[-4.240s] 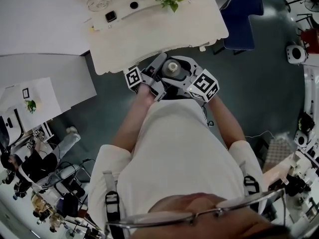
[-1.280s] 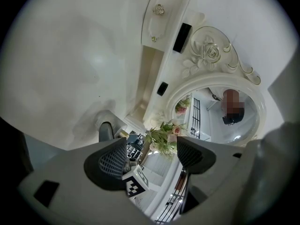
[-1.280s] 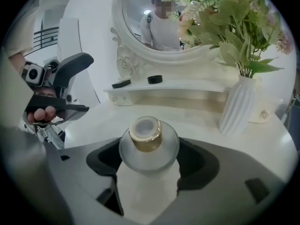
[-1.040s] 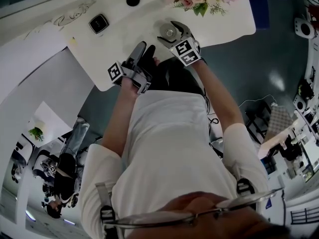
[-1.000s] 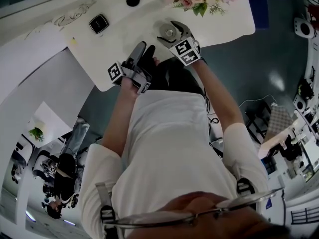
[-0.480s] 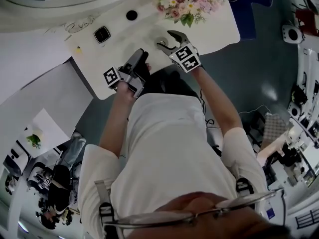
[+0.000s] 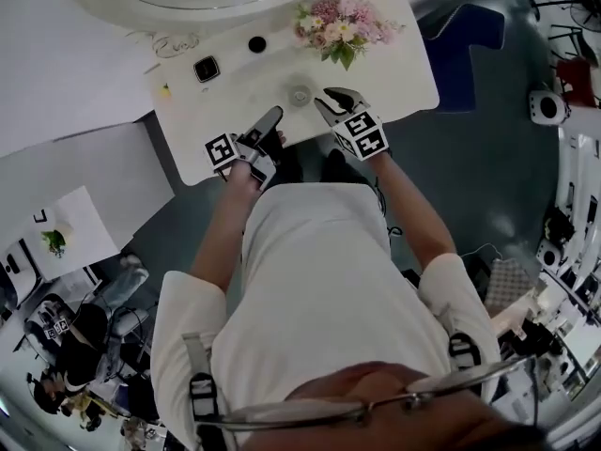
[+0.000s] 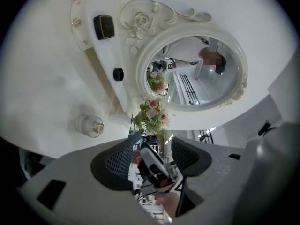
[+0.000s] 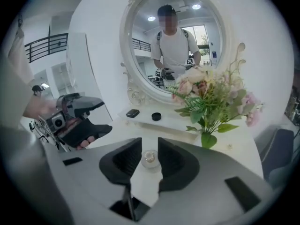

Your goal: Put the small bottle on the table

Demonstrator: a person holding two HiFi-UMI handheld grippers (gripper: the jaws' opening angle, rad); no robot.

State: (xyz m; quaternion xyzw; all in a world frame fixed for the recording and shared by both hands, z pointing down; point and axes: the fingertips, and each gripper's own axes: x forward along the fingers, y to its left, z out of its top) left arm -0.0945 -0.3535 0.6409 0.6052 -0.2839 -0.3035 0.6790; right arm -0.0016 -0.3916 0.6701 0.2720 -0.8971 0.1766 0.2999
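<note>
Small bottle (image 7: 300, 93) upright on counter (image 7: 404, 73), detail too small to read. Left gripper (image 7: 271, 117) and right gripper (image 7: 329, 99) jaws closing, still apart, nothing between them.

A white tabletop (image 7: 394, 64) carries an ornate oval mirror (image 9: 176, 41) at its far side, flowers (image 7: 340, 26) near it. Dark floor (image 7: 507, 177) surrounds it; a blue chair (image 7: 465, 50) stands right.

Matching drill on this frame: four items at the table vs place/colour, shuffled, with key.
1 small bottle
2 flowers
3 round disc
4 mirror

A white oval frame, behind the shelf
B clear glass, on the lower tabletop
C black, on the raised shelf
D pink with green leaves

Pairs: 1-B, 2-D, 3-C, 4-A
</note>
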